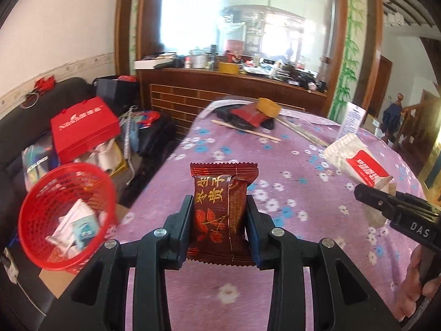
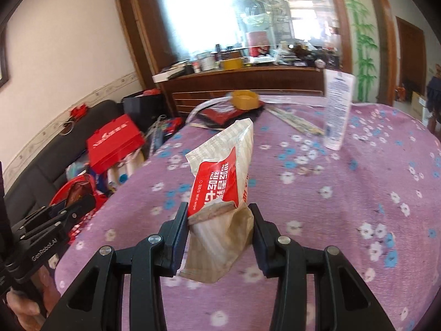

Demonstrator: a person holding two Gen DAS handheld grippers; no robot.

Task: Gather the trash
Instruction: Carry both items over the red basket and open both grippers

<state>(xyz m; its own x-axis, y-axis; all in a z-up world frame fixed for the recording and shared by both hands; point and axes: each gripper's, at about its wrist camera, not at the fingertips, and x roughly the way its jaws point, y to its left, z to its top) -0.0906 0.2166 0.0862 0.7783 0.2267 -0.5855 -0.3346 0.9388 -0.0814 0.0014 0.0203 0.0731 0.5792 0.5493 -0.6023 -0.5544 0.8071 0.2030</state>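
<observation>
My left gripper (image 1: pixel 219 207) is shut on a dark red snack packet (image 1: pixel 220 215) with gold characters, held above the purple flowered tablecloth (image 1: pixel 289 193). A red mesh trash basket (image 1: pixel 66 215) with white wrappers inside sits below the table's left edge. My right gripper (image 2: pixel 220 215) is shut on a white and red wet-wipe wrapper (image 2: pixel 220 182), lifted over the table. The wrapper also shows in the left wrist view (image 1: pixel 358 162), with the right gripper (image 1: pixel 366 193) at the right. The left gripper (image 2: pixel 82 207) shows at the left of the right wrist view, over the basket (image 2: pixel 74 190).
At the table's far side lie a red packet (image 1: pixel 250 114), a yellow tape roll (image 1: pixel 268 107) and chopsticks (image 1: pixel 245 130). A white tube (image 2: pixel 337 110) stands on the table. A dark sofa (image 1: pixel 16 127) with a red gift bag (image 1: pixel 85 129) is at the left. A wooden cabinet (image 1: pixel 234 82) stands behind.
</observation>
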